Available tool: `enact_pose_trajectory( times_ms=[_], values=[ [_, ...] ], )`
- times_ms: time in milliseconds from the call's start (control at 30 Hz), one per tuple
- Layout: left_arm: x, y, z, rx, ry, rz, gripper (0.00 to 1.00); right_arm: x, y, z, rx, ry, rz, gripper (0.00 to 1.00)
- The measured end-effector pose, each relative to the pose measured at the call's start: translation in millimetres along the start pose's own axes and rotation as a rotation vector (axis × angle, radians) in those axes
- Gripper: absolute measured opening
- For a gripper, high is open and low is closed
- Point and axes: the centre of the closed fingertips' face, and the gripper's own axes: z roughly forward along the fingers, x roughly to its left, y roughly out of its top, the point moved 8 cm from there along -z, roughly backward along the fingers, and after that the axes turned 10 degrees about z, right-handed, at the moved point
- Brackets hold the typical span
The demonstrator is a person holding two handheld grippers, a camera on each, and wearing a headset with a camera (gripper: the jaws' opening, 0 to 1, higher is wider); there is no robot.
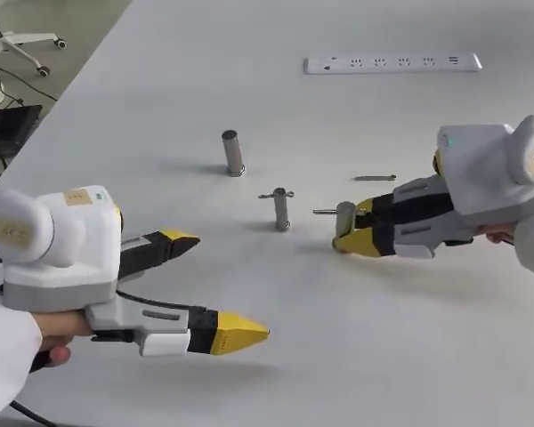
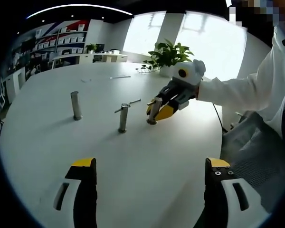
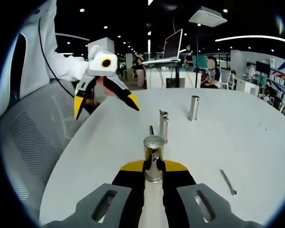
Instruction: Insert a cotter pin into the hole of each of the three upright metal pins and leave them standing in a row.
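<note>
right tongs [image 1: 343, 233] clamping an upright metal pin [image 1: 345, 216], seemingly standing, left tongs [image 1: 231, 285] hovering wide open, empty, over bare worktop [image 1: 383, 347]

Power strip [image 1: 392, 63]: is lying flat on the white table [image 1: 383, 356], well beyond the right gripper [image 1: 349, 229].
Potted plant [image 2: 167, 53]: is standing at the table's far edge, behind that same gripper.
Mesh chair [image 3: 33, 137]: is sitting beside the table, below the left gripper [image 3: 106, 109].
Monitor [image 3: 175, 43]: is standing past the table, ahead of the right gripper.
Castor chair base [image 1: 27, 38]: is resting on the floor, far beyond the left gripper.
</note>
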Motion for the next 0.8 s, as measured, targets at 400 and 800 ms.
enact_pose_trajectory(
  times_ms=[400,800],
  values=[
    [-3.7,-2.2,-3.9,0.026,0.028,-0.009,0.95,-16.9,-2.1,0.3,-0.005,0.015,-0.019,0.07],
    [-7.3,-3.5,-3.2,0.035,0.036,-0.026,0.94,-17.5,0.4,6.9,-0.046,-0.014,-0.026,0.08]
  ],
)
